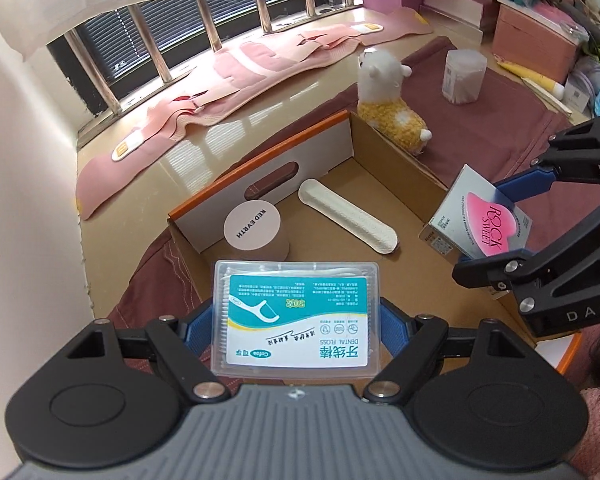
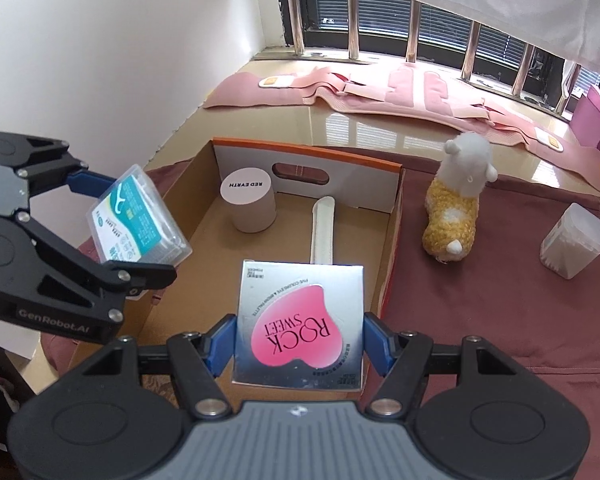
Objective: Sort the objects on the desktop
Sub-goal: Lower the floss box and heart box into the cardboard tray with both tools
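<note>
My left gripper (image 1: pixel 296 320) is shut on a clear dental floss box (image 1: pixel 298 316) with a teal label and holds it over the near end of the open cardboard box (image 1: pixel 284 148). My right gripper (image 2: pixel 300 338) is shut on a silver Rock Sweet palette box (image 2: pixel 300 328) with a pink heart and holds it over the same cardboard box (image 2: pixel 308 152). Each gripper shows in the other's view, the right one (image 1: pixel 496 224) with the palette box (image 1: pixel 480 216), the left one (image 2: pixel 112 232) with the floss box (image 2: pixel 138 220). Inside the box lie a Red Earth cylinder (image 1: pixel 256 228) and a long white pad (image 1: pixel 348 216).
A white and yellow plush alpaca (image 2: pixel 458 208) and a clear cotton swab jar (image 2: pixel 572 240) stand on the maroon cloth (image 2: pixel 500 320) right of the box. Pink fabric pieces (image 2: pixel 380 96) lie along the window sill. Pink boxes and clutter (image 1: pixel 532 36) crowd the far right.
</note>
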The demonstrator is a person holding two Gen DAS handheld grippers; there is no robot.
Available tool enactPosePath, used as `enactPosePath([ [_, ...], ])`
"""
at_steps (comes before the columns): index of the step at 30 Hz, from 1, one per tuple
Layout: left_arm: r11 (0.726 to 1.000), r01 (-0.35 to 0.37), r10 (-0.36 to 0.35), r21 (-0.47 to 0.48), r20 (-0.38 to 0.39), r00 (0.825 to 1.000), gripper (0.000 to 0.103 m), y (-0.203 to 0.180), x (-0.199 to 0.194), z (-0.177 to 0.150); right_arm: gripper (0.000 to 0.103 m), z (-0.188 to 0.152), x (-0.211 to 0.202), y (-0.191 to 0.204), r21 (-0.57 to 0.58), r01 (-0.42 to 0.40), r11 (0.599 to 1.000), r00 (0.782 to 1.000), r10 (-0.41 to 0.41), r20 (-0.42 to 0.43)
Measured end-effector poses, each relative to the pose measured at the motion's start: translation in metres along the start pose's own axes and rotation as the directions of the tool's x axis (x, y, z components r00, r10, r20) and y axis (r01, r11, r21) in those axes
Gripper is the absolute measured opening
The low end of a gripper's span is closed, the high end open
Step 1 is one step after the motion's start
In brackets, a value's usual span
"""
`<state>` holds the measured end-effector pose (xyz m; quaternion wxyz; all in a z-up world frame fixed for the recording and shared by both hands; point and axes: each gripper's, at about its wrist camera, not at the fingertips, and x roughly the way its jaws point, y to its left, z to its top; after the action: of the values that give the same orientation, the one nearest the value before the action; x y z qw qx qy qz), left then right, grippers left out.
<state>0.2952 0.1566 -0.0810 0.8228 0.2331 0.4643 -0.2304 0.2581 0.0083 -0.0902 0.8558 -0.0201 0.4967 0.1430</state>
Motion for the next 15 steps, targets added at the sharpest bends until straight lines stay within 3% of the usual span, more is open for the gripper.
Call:
enactPosePath([
  [15, 0.988, 0.001, 0.0, 0.152, -0.007, 1.0, 0.082, -0.001, 0.028, 0.007, 0.065, 0.01, 0.025, 0.009, -0.095, 0.004, 0.995, 0.999, -0.008, -0.039],
])
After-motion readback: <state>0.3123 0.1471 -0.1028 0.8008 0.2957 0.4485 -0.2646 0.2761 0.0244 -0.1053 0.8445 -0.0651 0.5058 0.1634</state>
